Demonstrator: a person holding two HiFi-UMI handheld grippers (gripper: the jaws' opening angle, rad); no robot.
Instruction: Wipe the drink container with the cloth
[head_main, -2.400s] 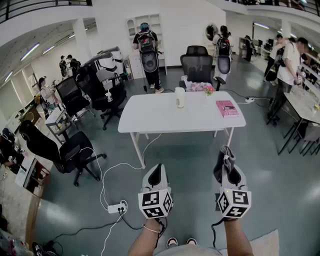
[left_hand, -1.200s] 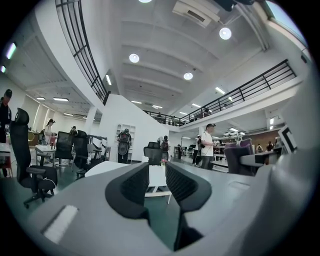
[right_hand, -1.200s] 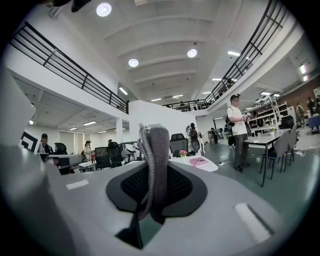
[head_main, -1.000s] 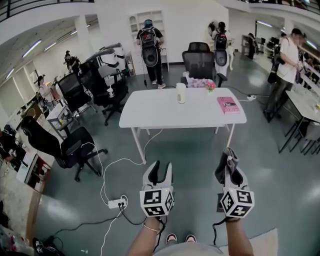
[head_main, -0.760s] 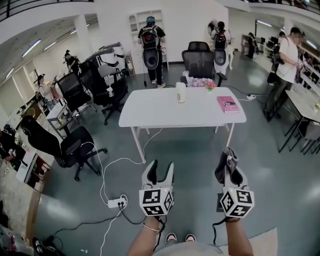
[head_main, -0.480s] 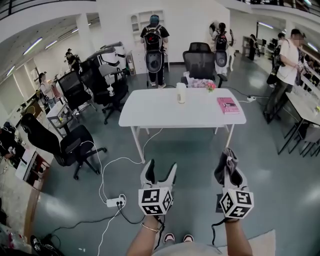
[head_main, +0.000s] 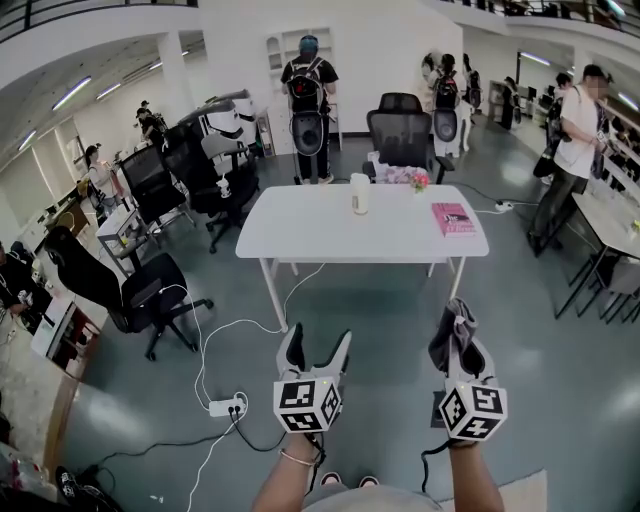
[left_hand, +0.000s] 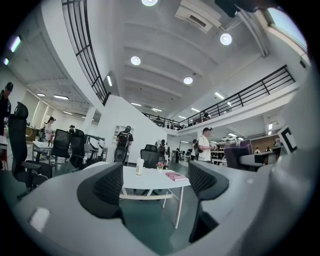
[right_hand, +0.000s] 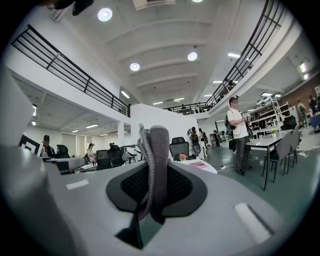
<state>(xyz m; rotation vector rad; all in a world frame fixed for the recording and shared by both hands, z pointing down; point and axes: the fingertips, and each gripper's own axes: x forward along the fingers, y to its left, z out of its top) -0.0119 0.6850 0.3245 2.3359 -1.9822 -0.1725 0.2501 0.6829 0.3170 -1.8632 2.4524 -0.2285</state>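
Note:
A pale drink container (head_main: 360, 193) stands upright near the far edge of the white table (head_main: 330, 235), well ahead of both grippers; it also shows small in the left gripper view as the container (left_hand: 139, 166). My left gripper (head_main: 318, 350) hangs over the floor with its jaws opening wide and nothing between them (left_hand: 156, 186). My right gripper (head_main: 456, 335) is shut on a folded grey cloth (head_main: 452, 322), which sticks up between its pads as the cloth (right_hand: 152, 165).
A pink book (head_main: 452, 218) lies on the table's right part, flowers (head_main: 418, 180) at its far edge. Black office chairs (head_main: 402, 135) ring the table. A power strip (head_main: 224, 407) with cables lies on the floor at my left. People stand at the back and right.
My left gripper's jaws have spread from nearly together to wide apart. The right gripper has kept the cloth. The table sits about as far ahead as before.

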